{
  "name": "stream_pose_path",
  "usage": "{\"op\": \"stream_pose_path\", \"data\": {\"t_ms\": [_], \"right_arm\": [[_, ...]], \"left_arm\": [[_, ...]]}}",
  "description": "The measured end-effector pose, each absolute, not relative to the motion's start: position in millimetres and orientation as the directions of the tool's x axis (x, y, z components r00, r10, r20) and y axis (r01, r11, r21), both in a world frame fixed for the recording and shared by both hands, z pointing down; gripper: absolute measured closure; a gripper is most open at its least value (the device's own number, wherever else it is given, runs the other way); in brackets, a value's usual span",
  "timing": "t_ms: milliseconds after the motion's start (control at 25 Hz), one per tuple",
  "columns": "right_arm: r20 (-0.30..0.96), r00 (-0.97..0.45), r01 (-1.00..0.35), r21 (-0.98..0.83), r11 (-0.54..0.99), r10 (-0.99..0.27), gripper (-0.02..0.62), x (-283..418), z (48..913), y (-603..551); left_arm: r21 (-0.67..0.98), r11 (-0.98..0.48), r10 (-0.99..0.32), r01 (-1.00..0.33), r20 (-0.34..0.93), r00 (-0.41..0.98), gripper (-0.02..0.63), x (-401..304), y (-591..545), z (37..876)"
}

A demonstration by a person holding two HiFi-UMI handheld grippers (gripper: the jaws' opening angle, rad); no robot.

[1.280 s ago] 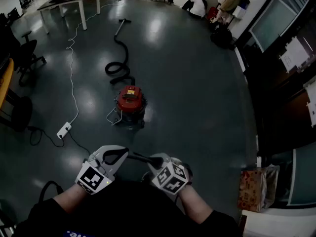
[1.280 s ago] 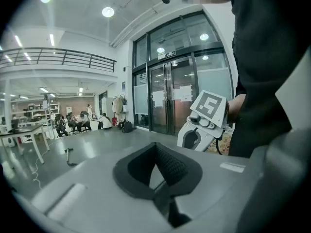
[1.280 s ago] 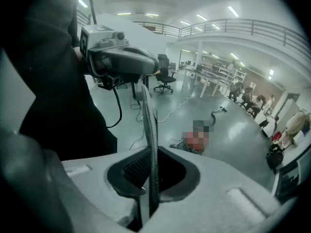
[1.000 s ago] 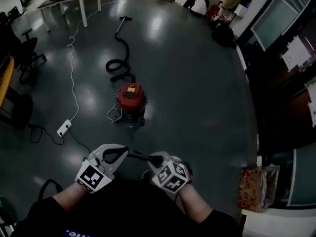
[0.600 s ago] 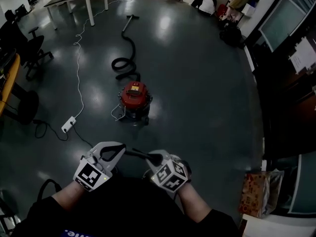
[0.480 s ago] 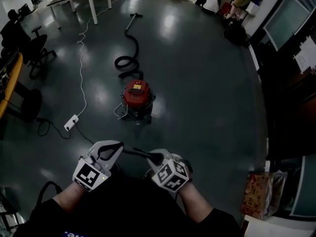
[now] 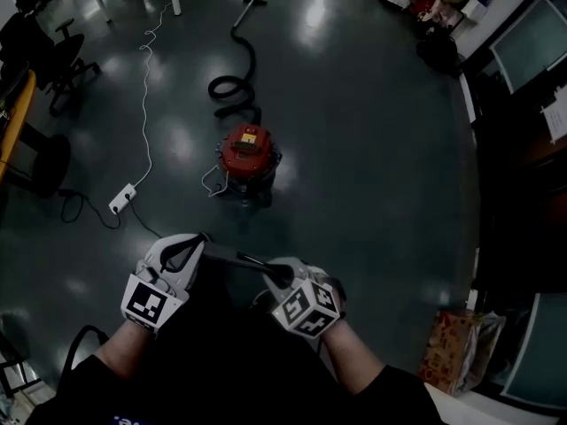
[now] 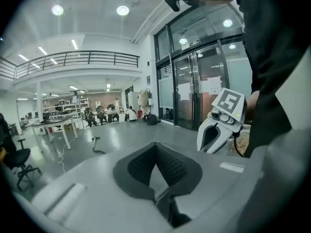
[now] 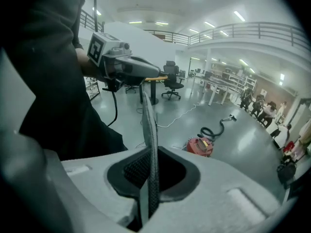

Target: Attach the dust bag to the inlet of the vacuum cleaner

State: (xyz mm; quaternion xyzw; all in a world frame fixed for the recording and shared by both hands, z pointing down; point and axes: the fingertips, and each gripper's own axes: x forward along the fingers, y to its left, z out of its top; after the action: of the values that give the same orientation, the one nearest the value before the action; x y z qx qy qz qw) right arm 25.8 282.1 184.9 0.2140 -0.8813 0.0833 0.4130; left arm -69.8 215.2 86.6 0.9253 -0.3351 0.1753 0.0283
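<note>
The red vacuum cleaner [image 7: 247, 149] stands on the dark floor ahead of me, its black hose [image 7: 234, 85] curling away behind it; it shows small in the right gripper view [image 9: 200, 145]. The dust bag is a thin dark sheet whose top edge [image 7: 237, 261] stretches between both grippers, the rest hanging black below them [image 7: 221, 352]. My left gripper [image 7: 198, 238] is shut on one end of that edge. My right gripper [image 7: 278, 273] is shut on the other end, the mesh edge [image 9: 149, 130] standing upright between its pads and running up to the left gripper [image 9: 121, 62].
A white cable runs across the floor to a power strip [image 7: 121, 198] left of the vacuum. Office chairs [image 7: 46, 50] and a desk edge stand at far left. A brown paper bag [image 7: 450, 352] sits at the right by dark glass doors. People sit far back [image 8: 109, 114].
Both grippers have moved forward and sit higher in the head view. The left one has swung out leftward, so the bag's edge spans a wider gap. The vacuum looks nearer.
</note>
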Motion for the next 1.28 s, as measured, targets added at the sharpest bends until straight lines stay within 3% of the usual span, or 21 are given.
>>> {"op": "stream_pose_path", "data": {"t_ms": [640,1280], "right_arm": [[0.809,-0.477,-0.541,0.037,0.84,-0.343,0.568,-39,234,143],[0.787,-0.573,-0.462,-0.082,0.883,-0.227,0.568,-18,378,78]], "left_arm": [[0.03,-0.79,-0.579,-0.613,0.294,0.76,0.604,-139,0,149],[-0.016,-0.784,-0.584,-0.62,0.355,0.73,0.604,-76,-74,297]]}}
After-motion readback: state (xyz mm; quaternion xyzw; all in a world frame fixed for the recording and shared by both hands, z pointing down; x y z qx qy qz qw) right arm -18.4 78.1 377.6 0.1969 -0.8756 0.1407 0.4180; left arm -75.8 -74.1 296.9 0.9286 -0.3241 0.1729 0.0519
